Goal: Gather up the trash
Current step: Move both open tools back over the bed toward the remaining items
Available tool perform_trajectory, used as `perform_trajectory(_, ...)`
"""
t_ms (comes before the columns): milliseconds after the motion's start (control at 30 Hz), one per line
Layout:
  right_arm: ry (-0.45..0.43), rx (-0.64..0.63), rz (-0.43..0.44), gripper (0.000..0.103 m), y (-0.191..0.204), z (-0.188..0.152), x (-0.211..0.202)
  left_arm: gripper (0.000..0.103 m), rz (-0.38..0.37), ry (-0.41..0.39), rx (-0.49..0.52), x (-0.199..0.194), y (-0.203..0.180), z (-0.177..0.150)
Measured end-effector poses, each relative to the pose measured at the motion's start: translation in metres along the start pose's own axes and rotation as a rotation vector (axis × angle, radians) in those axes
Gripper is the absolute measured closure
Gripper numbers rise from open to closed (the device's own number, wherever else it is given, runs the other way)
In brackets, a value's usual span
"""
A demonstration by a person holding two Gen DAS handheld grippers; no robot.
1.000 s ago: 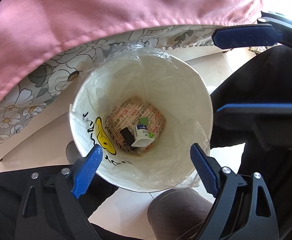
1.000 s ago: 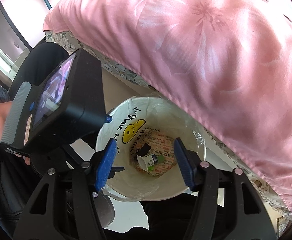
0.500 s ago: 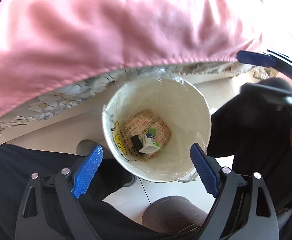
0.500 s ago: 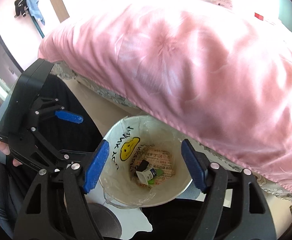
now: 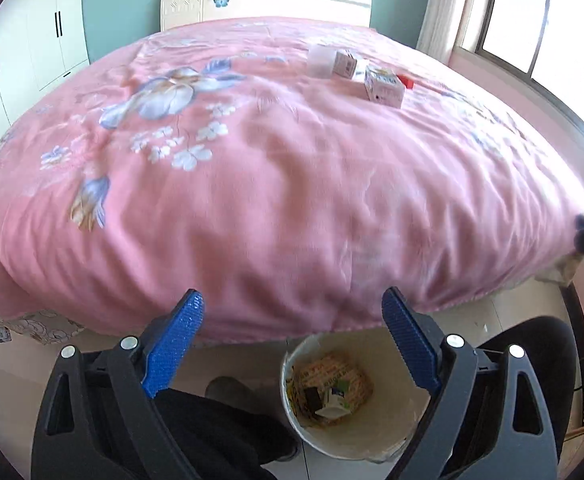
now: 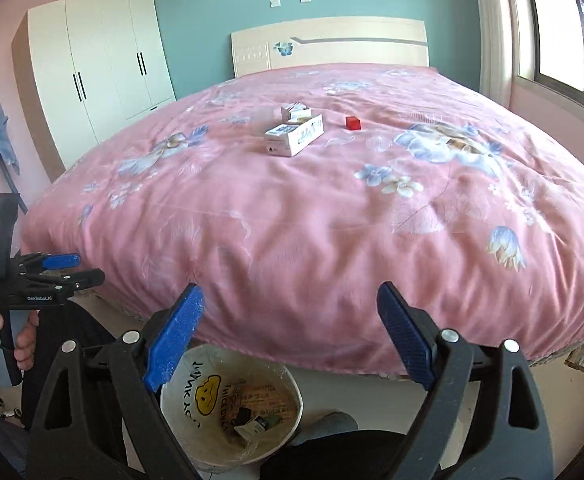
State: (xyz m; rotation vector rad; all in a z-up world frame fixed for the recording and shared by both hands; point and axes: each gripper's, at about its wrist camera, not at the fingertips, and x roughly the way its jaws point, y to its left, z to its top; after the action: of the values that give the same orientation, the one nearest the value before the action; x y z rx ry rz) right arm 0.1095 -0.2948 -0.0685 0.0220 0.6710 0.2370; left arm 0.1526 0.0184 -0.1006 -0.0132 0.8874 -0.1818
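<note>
A white trash bin [image 5: 392, 436] with a plastic liner stands on the floor at the foot of the bed and holds several pieces of trash; it also shows in the right wrist view [image 6: 180, 432]. On the pink bedspread lie white cartons [image 5: 384, 85] [image 6: 294, 136], a translucent cup [image 5: 321, 60] and a small red cube [image 6: 353, 122]. My left gripper [image 5: 292, 340] is open and empty above the bin. My right gripper [image 6: 290, 336] is open and empty, with the bin below its left finger. The left gripper also shows at the left of the right wrist view [image 6: 58, 266].
The pink floral bed [image 6: 332, 220] fills most of both views. A white wardrobe [image 6: 104, 64] stands at the back left, a window [image 6: 564, 32] at the right. The person's dark-clad legs [image 5: 220, 432] flank the bin on the tiled floor.
Both grippers have lifted and tilted up from looking down into the bin to looking across the bed. The cartons, cup and red cube have come into view.
</note>
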Motion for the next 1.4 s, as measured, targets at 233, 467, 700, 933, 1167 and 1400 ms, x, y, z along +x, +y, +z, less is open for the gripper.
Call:
perform_trajectory(233, -0.015, 0.036, -0.093, 0.016, -0.026, 0.029, 0.003, 0.011, -0.006, -0.076, -0.015, -0.007, -0.008, 0.044)
perform_trajectory(467, 0.039, 0.128, -0.017, 0.016, -0.058, 0.046, 0.017, 0.011, -0.06, -0.074, 0.003, -0.002, -0.025, 0.067)
perform_trajectory(700, 0.061, 0.169, -0.069, 0.016, -0.083, 0.064, 0.031, 0.011, -0.074, -0.043, -0.004, 0.012, -0.033, 0.088)
perform_trajectory(933, 0.067, 0.177, -0.063, 0.016, -0.089, 0.085, 0.047, 0.01, -0.009, -0.031, -0.045, 0.033, -0.021, 0.121)
perform_trajectory(1167, 0.065, 0.136, -0.043, 0.016, -0.079, 0.095, 0.065, 0.01, 0.043, -0.059, -0.016, 0.05, -0.011, 0.154)
perform_trajectory(1400, 0.077, 0.075, -0.047, 0.016, -0.079, 0.11, 0.093, 0.01, 0.007, -0.084, 0.041, 0.068, -0.01, 0.181)
